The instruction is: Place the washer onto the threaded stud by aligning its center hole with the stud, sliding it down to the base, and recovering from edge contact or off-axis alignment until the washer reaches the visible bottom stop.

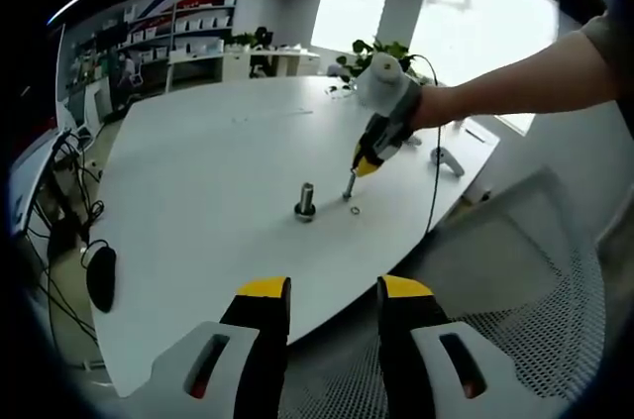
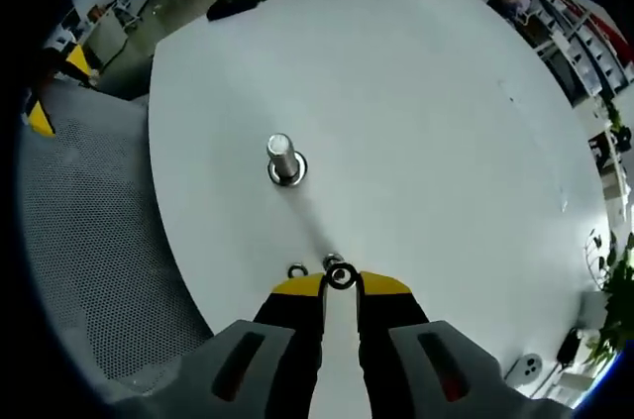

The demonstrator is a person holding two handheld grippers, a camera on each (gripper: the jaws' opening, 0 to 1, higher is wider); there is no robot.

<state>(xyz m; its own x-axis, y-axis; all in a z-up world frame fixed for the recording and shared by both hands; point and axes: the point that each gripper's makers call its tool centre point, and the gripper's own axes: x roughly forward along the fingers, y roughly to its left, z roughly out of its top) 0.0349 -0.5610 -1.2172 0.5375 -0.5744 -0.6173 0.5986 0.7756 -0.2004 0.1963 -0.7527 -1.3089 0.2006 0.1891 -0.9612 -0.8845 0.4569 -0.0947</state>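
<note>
The table (image 1: 198,181) is a wide white slab with a rounded edge, matte and bare over most of its top; in the right gripper view it runs from the jaws out to 12 o'clock. The stud (image 2: 282,157) stands upright on it at about 11 o'clock from the right gripper (image 2: 341,285), well apart from it, with a ring-shaped base at its foot; in the left gripper view the stud (image 1: 305,200) sits near the middle of the table.

The right gripper's jaws are drawn narrow and pinch a washer (image 2: 341,276) at their yellow tips, the ring held edge-up over the table; a second washer (image 2: 296,270) lies flat on the white top just beside the tips at 10 o'clock, and another small ring peeks from behind the held one. In the left gripper view the right gripper (image 1: 354,179) comes in from 2 o'clock on a person's forearm, tips down near the table, with a small ring (image 1: 355,210) lying just below them.

The left gripper (image 1: 334,295) hangs over the table's near edge with its jaws standing apart and nothing between them.

A mesh chair (image 1: 515,290) sits at the table's rim; a black mouse-like object (image 1: 101,275) lies at 9 o'clock beyond the edge; shelves (image 1: 188,28) and plants (image 1: 381,52) line the far room under bright windows.
</note>
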